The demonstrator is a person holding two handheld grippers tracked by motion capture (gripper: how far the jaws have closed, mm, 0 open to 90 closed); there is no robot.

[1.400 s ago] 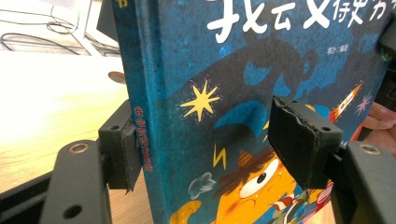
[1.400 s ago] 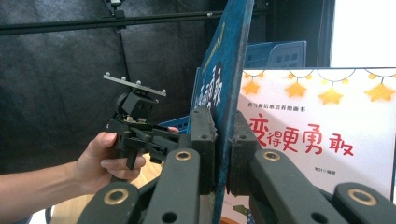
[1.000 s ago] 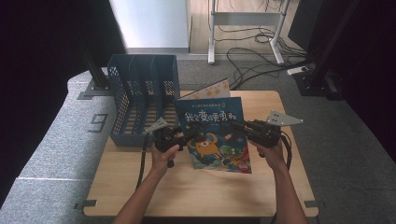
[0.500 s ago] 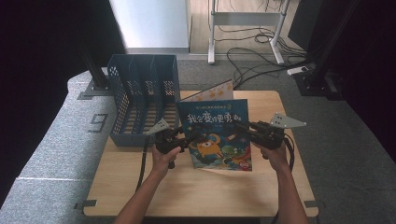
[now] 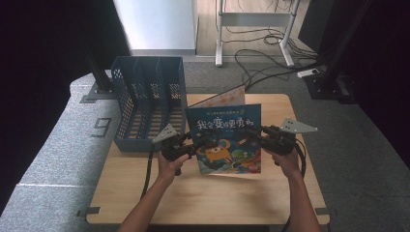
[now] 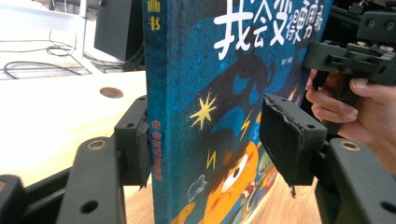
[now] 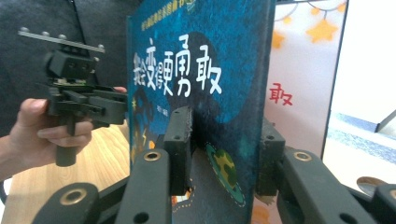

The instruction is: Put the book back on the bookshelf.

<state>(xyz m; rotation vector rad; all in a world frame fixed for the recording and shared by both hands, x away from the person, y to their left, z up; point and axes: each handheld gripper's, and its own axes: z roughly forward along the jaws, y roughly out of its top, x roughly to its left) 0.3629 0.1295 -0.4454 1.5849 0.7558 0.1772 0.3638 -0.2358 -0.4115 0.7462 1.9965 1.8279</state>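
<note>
Blue hardcover, standing upright on the wooden table (image 5: pixel 145 193) — that book (image 5: pixel 225 140) is the thing you have in hand, its cover facing you, just right of the blue file rack (image 5: pixel 150 108) and near the table's middle. A second, pale book with stars (image 5: pixel 225 98) sits behind it on the far side.

Your left gripper (image 5: pixel 200 143) straddles the spine edge. In the left gripper view one pad (image 6: pixel 135 144) touches the spine while the other pad (image 6: pixel 289 135) stands clear of the cover, so those jaws have just been closing but do not yet clamp the book. Your right gripper (image 5: pixel 256 137) is at the book's right edge; its jaws have just been opening, and in the right gripper view the front pad (image 7: pixel 180 149) stands off the cover while the pad behind the back board (image 7: pixel 268 156) sits so close that you cannot tell whether it touches. So they hang loose around the edge.

That is the risk: neither side has a firm hold at once. If the right lets go fully before the left bites, the book — balanced on its bottom edge — may tip forward or back onto the pale book. A one-sided pinch at the spine could also let the cover swing open or the book twist and slide on the smooth table. Nudging it left may knock it against the rack's wall.
</note>
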